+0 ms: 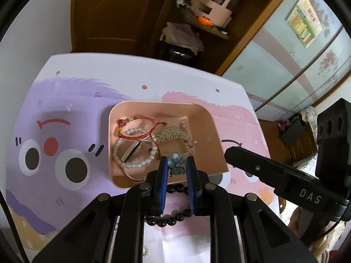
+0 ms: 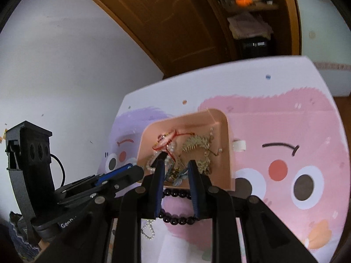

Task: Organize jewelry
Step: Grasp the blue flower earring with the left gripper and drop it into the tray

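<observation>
A pink tray [image 1: 210,118] [image 2: 230,153] on the cartoon table mat holds a pearl bracelet [image 1: 131,164], a red cord bracelet [image 1: 136,137], a gold chain piece [image 1: 173,134] [image 2: 197,146] and a silver bar [image 1: 131,152]. My left gripper [image 1: 177,164] is shut on a blue flower ornament [image 1: 175,165] just over the tray's near edge. My right gripper [image 2: 175,171] is open above the same near edge, with the flower ornament [image 2: 178,178] below it. A black bead bracelet [image 1: 169,220] [image 2: 175,219] lies on the mat under both grippers.
A small pearl chain [image 2: 148,230] lies on the mat near the table's front edge. Behind the table are a wooden door [image 1: 114,15] and shelves with a pink box [image 1: 212,6]. A glass cabinet [image 1: 296,54] stands on the right.
</observation>
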`<state>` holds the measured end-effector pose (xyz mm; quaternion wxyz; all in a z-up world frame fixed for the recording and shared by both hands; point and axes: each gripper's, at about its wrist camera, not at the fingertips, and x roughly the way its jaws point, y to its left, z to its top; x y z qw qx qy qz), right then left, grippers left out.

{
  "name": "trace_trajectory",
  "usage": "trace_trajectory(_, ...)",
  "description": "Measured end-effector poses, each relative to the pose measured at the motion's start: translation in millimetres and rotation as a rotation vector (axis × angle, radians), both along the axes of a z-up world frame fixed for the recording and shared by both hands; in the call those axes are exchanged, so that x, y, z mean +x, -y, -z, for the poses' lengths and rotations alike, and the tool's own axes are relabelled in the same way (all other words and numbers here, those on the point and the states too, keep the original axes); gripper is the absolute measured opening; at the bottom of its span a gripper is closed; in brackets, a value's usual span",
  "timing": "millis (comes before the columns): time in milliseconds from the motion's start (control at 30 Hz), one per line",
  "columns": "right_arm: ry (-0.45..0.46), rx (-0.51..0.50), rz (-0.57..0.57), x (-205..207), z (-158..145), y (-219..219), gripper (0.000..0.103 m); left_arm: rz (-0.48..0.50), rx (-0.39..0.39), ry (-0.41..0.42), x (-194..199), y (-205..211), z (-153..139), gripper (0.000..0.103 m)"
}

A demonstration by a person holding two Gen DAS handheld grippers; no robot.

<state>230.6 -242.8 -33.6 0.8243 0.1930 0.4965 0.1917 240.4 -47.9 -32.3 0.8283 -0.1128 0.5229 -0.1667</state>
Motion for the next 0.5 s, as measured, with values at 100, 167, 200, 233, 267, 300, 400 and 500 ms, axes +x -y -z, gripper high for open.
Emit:
trace_trajectory(100, -0.036, 0.003, 0.016, 7, 11, 0, 0.022, -0.01, 0.008, -0.016, 5, -1, 9, 0.014)
trace_trajectory(167, -0.055, 0.0, 0.026, 8, 16, 0, 0.022, -0.013, 0.011, -0.021, 6, -2, 12, 0.014)
trace_trajectory(200, -0.059, -0.002, 0.026, 10, 18, 1, 0.022, -0.015, 0.014, -0.022, 6, -2, 14, 0.014)
trace_trajectory(233, -0.064, -0.008, 0.027, 10, 19, 1, 0.022, -0.016, 0.017, -0.022, 6, -2, 15, 0.014)
trace_trajectory(267, -0.068, -0.011, 0.027, 11, 20, 1, 0.022, -0.016, 0.019, -0.023, 7, -1, 16, 0.014)
trace_trajectory(300, -0.072, -0.015, 0.027, 11, 20, 1, 0.022, -0.018, 0.021, -0.024, 7, -1, 17, 0.014)
trace_trajectory(400, -0.08, -0.038, 0.037, 11, 20, 1, 0.022, -0.023, 0.026, -0.028, 7, 0, 18, 0.014)
trace_trajectory(500, -0.101, -0.047, 0.044, 13, 22, 2, 0.022, -0.031, 0.036, -0.025, 7, -1, 19, 0.016)
